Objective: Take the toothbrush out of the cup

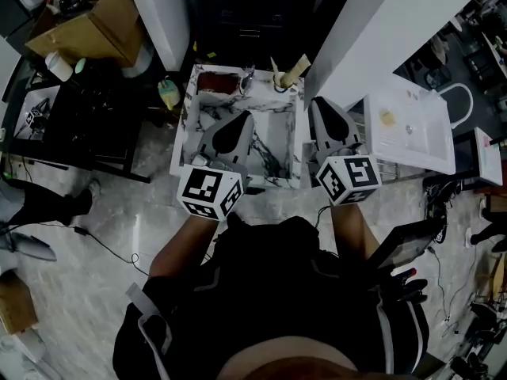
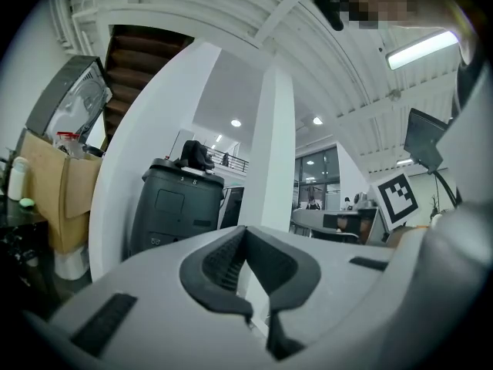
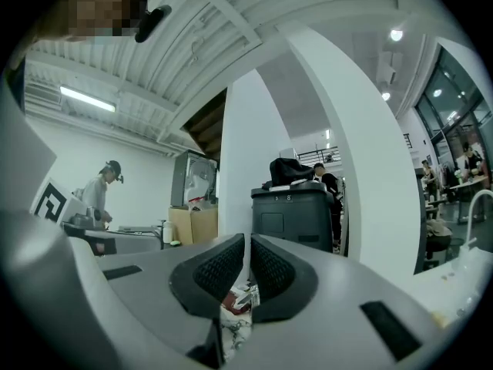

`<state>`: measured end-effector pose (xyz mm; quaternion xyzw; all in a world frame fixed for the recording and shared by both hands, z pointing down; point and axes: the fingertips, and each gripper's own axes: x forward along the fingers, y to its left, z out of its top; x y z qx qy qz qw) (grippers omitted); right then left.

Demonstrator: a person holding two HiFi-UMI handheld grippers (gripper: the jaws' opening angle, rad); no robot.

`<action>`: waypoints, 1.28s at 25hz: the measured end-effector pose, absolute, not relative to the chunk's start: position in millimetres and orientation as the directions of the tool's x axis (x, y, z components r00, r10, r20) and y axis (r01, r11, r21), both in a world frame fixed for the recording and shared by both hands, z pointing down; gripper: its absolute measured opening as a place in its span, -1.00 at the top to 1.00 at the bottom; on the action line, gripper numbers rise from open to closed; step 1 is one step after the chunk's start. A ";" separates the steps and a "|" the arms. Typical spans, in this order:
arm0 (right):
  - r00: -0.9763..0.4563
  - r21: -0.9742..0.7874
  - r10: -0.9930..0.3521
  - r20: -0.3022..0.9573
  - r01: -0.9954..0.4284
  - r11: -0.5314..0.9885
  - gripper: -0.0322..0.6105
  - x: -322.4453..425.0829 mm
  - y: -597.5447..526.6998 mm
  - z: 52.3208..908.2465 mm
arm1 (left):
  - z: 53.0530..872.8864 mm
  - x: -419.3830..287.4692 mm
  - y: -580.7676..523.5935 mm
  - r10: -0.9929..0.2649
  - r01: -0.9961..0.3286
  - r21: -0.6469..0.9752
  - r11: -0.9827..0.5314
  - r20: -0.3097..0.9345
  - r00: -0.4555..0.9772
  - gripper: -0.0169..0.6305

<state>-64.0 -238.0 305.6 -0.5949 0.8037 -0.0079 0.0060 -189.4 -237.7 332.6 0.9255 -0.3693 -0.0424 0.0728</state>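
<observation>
A marble-patterned basin top (image 1: 238, 145) lies ahead of me in the head view. At its far right corner stands a beige cup (image 1: 295, 70) with a pale toothbrush (image 1: 275, 66) sticking up from it. My left gripper (image 1: 241, 119) hovers over the basin's near half, its jaws together and nothing between them (image 2: 245, 234). My right gripper (image 1: 321, 106) is at the basin's right edge, short of the cup, also shut and empty (image 3: 247, 242). Both grippers point level. Neither gripper view shows the cup.
A faucet (image 1: 246, 78) and a red item (image 1: 213, 80) sit at the basin's far edge. A white pillar (image 1: 380, 30) rises on the right, with a white sink unit (image 1: 412, 129) beyond it. A cardboard box (image 1: 91, 26) stands far left. A dark bin (image 3: 296, 214) lies ahead, and a person (image 3: 100, 195) stands off to the left.
</observation>
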 end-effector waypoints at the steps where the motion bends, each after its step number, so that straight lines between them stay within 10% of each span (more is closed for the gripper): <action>1: -0.292 -0.018 -0.956 0.006 -0.956 0.292 0.82 -64.3 -240.4 307.7 | 333.6 -190.2 -240.0 -0.694 -0.681 0.171 -0.712 -0.027 0.719 0.95; 17: -0.342 -0.076 -0.939 0.039 -0.938 0.339 0.74 7.5 -305.4 351.3 | 367.6 -142.9 -276.5 -0.791 -0.786 0.125 -0.606 0.017 0.612 0.94; 20: -0.370 -0.100 -0.928 0.047 -0.926 0.364 0.61 20.5 -320.2 361.8 | 383.1 -128.3 -283.3 -0.799 -0.798 0.124 -0.589 0.061 0.599 0.60; 32: -0.462 -0.120 -0.872 0.161 -0.886 0.448 0.48 46.0 -381.8 447.3 | 433.4 -101.3 -310.3 -0.847 -0.857 0.213 -0.469 0.166 0.505 0.72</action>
